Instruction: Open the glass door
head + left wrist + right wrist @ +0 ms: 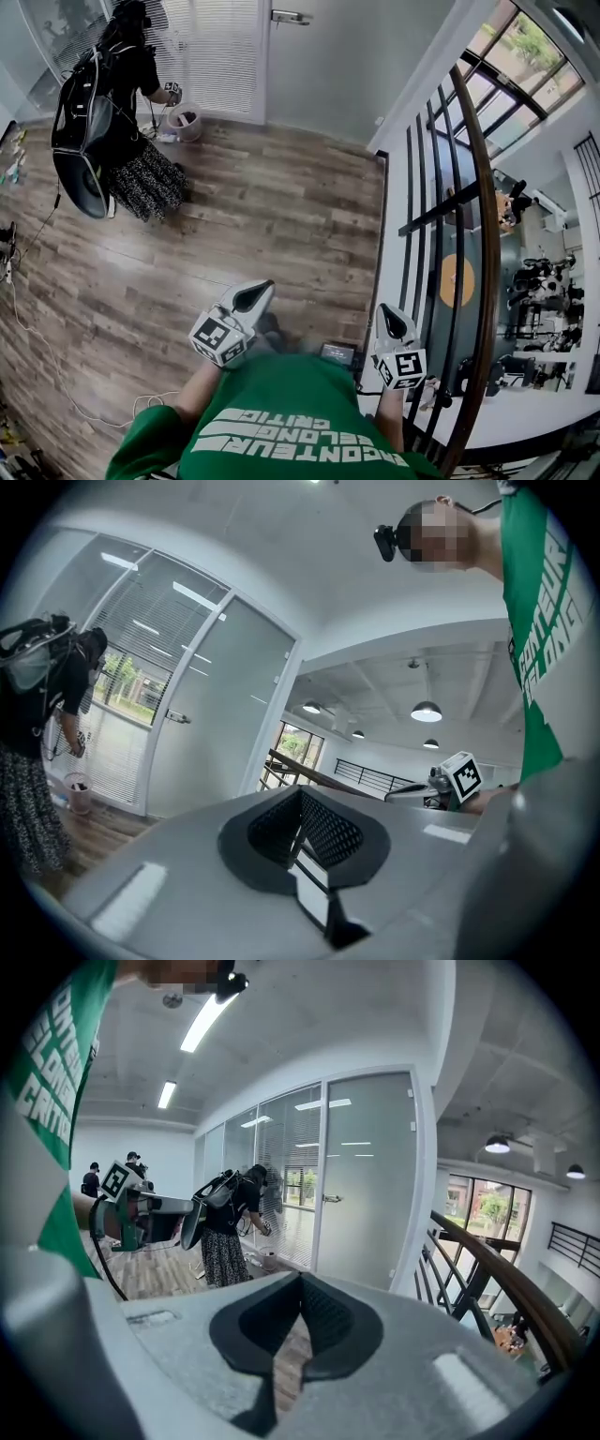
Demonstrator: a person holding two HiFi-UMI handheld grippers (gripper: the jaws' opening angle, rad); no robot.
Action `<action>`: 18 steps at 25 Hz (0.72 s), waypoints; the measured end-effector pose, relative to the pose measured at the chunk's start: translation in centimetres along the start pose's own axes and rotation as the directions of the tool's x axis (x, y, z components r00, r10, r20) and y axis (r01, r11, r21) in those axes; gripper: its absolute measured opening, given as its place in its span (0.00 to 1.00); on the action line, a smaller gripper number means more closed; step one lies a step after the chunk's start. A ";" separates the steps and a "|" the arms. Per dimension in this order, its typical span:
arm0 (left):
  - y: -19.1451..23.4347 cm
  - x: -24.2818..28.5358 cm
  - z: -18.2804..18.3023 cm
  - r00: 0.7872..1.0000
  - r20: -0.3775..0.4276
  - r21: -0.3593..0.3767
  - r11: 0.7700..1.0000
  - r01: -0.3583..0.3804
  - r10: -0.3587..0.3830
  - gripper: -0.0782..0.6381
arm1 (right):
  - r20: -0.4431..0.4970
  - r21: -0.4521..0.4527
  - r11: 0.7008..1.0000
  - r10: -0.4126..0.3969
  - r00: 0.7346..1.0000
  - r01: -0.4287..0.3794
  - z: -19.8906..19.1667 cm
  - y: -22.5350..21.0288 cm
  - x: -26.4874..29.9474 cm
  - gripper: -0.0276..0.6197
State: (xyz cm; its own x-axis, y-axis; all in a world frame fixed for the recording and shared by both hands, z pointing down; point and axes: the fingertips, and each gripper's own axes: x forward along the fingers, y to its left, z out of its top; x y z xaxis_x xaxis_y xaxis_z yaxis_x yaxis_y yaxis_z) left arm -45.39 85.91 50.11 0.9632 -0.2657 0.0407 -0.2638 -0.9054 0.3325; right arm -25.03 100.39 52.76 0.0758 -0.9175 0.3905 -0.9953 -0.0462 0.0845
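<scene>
— What are the grippers doing?

— Carrying nothing. The person in the green shirt [281, 422] is holding both out in front. The left gripper [263, 286] is showing its jaws pressed together, tips meeting, nothing between them. The right gripper [386, 310] is showing the same: jaws together, empty, and it is tipping a little downward.

— And the door?

— Well apart from both. Bare wood floor [244, 234] is lying between the grippers and it. The right gripper is riding just beside the railing [473, 187] on that side. Past the floor, the door [337, 66] is standing shut in the far wall, an upright frosted panel.

— Which way from the tools, exactly?

— Straight ahead across the room. The handle [291, 17] is sitting at the panel's left edge, as I am seeing it from here, a short lever lying level. That is putting it more in line with the left gripper than the right, so I am judging the left to be the nearer hand for it, though neither is anywhere close.

— Anything in the way?

— A person with a backpack [103, 112] is bending at the blinds [220, 56] left of the door, apart from the handle. The stretch of floor up to the panel is looking open to me.

— So what is the coming move asking for?

— Crossing the floor first, I am thinking. Then the chosen jaws will need to spread and come across that level lever, since pressed together as they are now they cannot take hold of it.
</scene>
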 end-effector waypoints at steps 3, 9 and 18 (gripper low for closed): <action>1.6 0.0 0.3 1.000 0.005 -0.015 1.000 -0.014 0.015 0.13 | -0.024 -0.011 1.000 0.013 1.000 -0.014 0.3 0.5 1.3 0.03; 3.5 1.3 0.0 0.999 0.004 -0.027 0.999 -0.042 0.042 0.13 | -0.038 -0.020 0.999 0.039 0.999 -0.040 0.9 -0.5 3.9 0.03; 6.8 7.0 2.2 1.000 -0.018 0.020 1.000 -0.011 0.011 0.13 | -0.006 -0.025 0.995 0.092 0.996 -0.092 2.7 -3.6 10.9 0.03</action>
State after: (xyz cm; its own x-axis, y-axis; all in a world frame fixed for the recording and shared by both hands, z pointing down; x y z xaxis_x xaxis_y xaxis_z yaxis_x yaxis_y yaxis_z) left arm -40.55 77.21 50.59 0.9609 -0.2701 0.0614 -0.2755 -0.9090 0.3129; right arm -20.73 89.48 54.28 -0.0161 -0.9156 0.4018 -0.9963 0.0485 0.0706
